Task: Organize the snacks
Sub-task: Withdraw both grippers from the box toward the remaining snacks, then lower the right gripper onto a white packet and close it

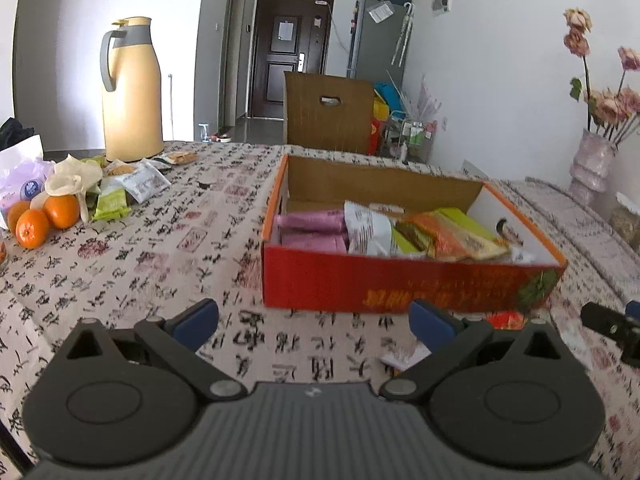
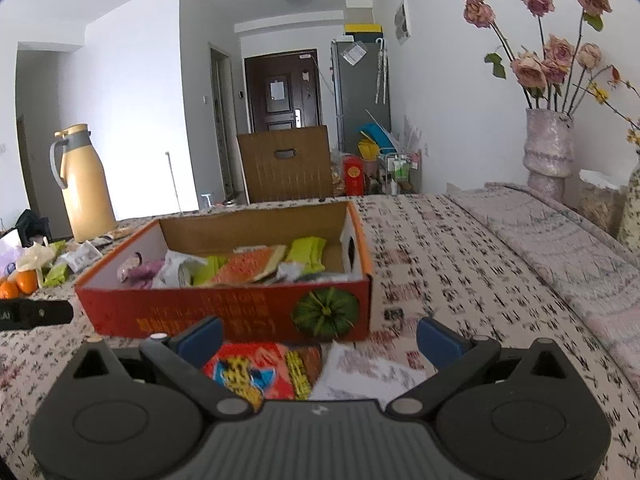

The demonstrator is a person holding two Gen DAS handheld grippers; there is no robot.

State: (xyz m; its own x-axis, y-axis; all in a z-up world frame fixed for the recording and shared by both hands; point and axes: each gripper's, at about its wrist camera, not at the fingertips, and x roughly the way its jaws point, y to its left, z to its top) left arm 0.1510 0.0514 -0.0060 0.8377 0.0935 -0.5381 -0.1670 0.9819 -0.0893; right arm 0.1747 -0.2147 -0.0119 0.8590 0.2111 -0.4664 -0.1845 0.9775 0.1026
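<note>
Two grippers, left gripper (image 1: 314, 322) and right gripper (image 2: 320, 338), hover level, jaws apart.
Red snack box (image 2: 224, 316) just ahead; red snack packet (image 2: 260, 368) lies between the right's fingers.

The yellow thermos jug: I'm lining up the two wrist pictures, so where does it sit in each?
Left wrist: thermos jug, upper left, behind the loose snacks.
Right wrist: thermos jug, far left, mid-height.
Shared landmark: the red cardboard box, right of the jug in both.
</note>
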